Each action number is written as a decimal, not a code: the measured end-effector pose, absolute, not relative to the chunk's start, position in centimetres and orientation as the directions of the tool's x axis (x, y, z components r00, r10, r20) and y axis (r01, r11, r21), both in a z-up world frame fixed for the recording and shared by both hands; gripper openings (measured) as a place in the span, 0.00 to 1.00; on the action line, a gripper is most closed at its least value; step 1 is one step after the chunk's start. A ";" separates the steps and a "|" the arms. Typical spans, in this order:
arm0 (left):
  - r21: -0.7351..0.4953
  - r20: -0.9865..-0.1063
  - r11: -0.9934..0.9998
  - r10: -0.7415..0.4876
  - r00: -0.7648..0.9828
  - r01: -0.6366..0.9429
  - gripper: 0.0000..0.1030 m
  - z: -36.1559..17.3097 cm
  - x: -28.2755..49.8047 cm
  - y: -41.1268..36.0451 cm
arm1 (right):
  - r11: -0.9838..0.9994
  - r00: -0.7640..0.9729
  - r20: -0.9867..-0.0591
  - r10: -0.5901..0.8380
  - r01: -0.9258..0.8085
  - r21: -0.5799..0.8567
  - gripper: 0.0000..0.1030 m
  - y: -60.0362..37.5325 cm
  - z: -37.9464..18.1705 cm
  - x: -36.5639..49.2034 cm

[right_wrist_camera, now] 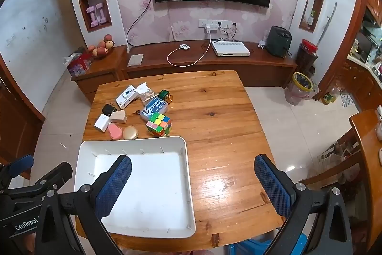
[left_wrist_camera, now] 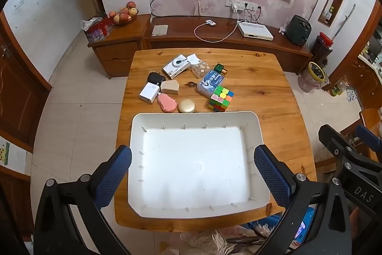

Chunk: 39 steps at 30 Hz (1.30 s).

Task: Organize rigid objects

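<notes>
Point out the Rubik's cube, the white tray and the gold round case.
Rubik's cube (left_wrist_camera: 220,98), left wrist view, on its top face.
white tray (left_wrist_camera: 194,116), left wrist view, on its far rim.
gold round case (right_wrist_camera: 130,132), right wrist view, on its lid.

We see our left hand-held gripper (left_wrist_camera: 192,173) spread wide above the empty white tray (left_wrist_camera: 260,133) on the counter (left_wrist_camera: 274,97), small objects clustered beyond it, cube (left_wrist_camera: 220,98) included.
</notes>
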State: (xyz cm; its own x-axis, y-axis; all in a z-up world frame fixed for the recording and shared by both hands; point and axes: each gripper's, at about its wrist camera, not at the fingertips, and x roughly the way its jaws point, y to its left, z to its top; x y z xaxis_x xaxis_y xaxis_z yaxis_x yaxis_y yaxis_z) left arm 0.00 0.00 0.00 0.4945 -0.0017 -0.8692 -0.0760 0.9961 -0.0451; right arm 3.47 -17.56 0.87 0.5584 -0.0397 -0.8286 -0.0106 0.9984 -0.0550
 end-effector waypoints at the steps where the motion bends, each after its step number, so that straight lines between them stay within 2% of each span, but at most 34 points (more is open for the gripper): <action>1: -0.045 -0.870 0.996 -0.001 0.494 -0.076 0.99 0.0 0.0 0.0 | 0.998 0.558 -0.829 -0.041 -0.010 -0.056 1.00 -17.6 0.9 3.5; 32: -0.056 -0.881 0.995 -0.012 0.472 -0.079 0.99 0.0 0.0 -0.6 | 0.999 0.548 -0.836 -0.033 -0.017 -0.050 1.00 -17.9 0.4 3.5; 39: -0.069 -0.898 0.992 -0.017 0.439 -0.103 0.99 -1.7 1.2 -1.1 | 0.999 0.528 -0.849 -0.025 -0.025 -0.045 1.00 -18.5 0.0 4.6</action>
State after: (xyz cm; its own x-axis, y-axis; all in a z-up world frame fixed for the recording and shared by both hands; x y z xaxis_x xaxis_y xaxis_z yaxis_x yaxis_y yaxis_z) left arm 1.20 -1.10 -1.66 0.4389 -0.0167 -0.8984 -0.1027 0.9923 -0.0687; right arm 4.65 -18.47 0.04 0.5276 -0.0254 -0.8491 -0.0246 0.9987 -0.0452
